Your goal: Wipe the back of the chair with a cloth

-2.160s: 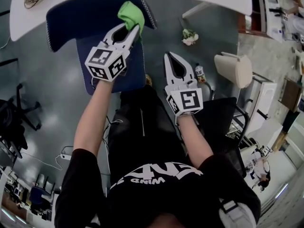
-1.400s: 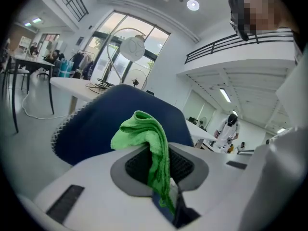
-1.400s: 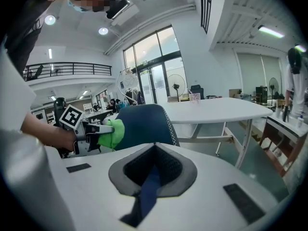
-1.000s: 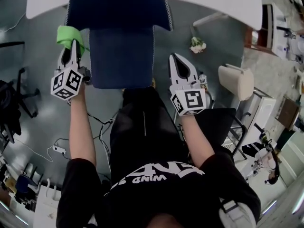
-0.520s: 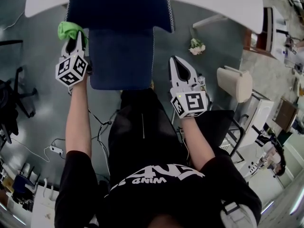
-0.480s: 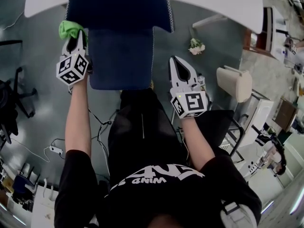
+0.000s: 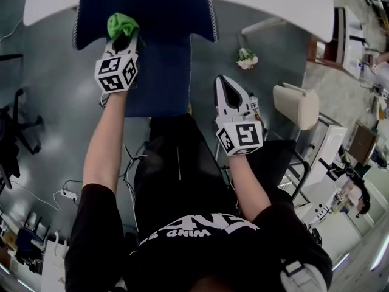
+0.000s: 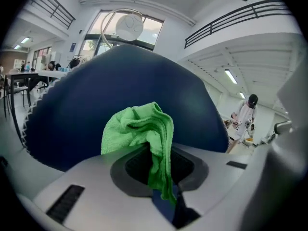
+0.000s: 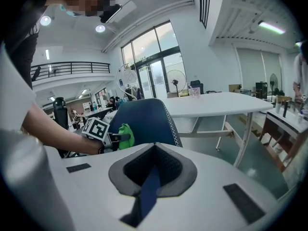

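1. Clamping the cloth [image 7: 121, 24], my left gripper [image 7: 124, 37] holds it against the chair [image 7: 164, 5] back, left of its middle.
2. My right gripper [image 7: 222, 85], jaws closed on nothing, hangs right of the chair, clear of it.

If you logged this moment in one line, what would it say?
left claw: shut on green cloth, at chair back | right claw: shut, empty, off to the side

A white table [image 7: 273, 2] stands just behind the blue chair back [image 7: 170, 5], blocking its far side. Bare grey floor [image 7: 58, 81] lies open to the chair's left; on the right, a flower bunch [image 7: 245, 57] and a pale bin [image 7: 296, 106] crowd the floor.
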### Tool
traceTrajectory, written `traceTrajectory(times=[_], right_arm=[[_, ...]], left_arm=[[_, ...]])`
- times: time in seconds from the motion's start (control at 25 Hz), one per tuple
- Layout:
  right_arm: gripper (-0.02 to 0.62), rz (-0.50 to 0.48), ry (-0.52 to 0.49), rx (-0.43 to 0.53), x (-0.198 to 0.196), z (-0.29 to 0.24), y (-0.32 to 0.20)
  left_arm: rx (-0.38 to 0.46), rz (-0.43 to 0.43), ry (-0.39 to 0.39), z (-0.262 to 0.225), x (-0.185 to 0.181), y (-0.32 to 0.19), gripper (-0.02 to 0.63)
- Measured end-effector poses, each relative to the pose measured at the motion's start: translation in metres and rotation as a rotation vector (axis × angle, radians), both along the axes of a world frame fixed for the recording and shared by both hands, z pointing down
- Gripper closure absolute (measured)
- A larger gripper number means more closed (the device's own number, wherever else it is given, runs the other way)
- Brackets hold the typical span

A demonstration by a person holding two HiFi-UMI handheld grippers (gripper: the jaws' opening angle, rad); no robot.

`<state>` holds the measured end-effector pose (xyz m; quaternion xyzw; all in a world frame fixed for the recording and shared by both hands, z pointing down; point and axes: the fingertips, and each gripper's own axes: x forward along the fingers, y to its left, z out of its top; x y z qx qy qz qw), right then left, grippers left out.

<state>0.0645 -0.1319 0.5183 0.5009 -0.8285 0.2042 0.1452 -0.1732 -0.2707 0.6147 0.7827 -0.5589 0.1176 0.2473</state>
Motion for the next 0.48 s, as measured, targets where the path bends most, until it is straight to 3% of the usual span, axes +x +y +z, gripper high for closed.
traceTrajectory(times=[0.28, 0.48], right_arm=[[0.6, 0.018, 0.004, -0.001, 0.013, 0.002, 0.001], [0.6, 0.029, 0.008, -0.005, 0.014, 0.005, 0.004]], left_arm=[[-0.01, 0.149, 0.067, 0.005, 0.086, 0.007, 0.537], [-0.013, 0.334, 0.119, 0.001, 0.151, 0.023, 0.537]])
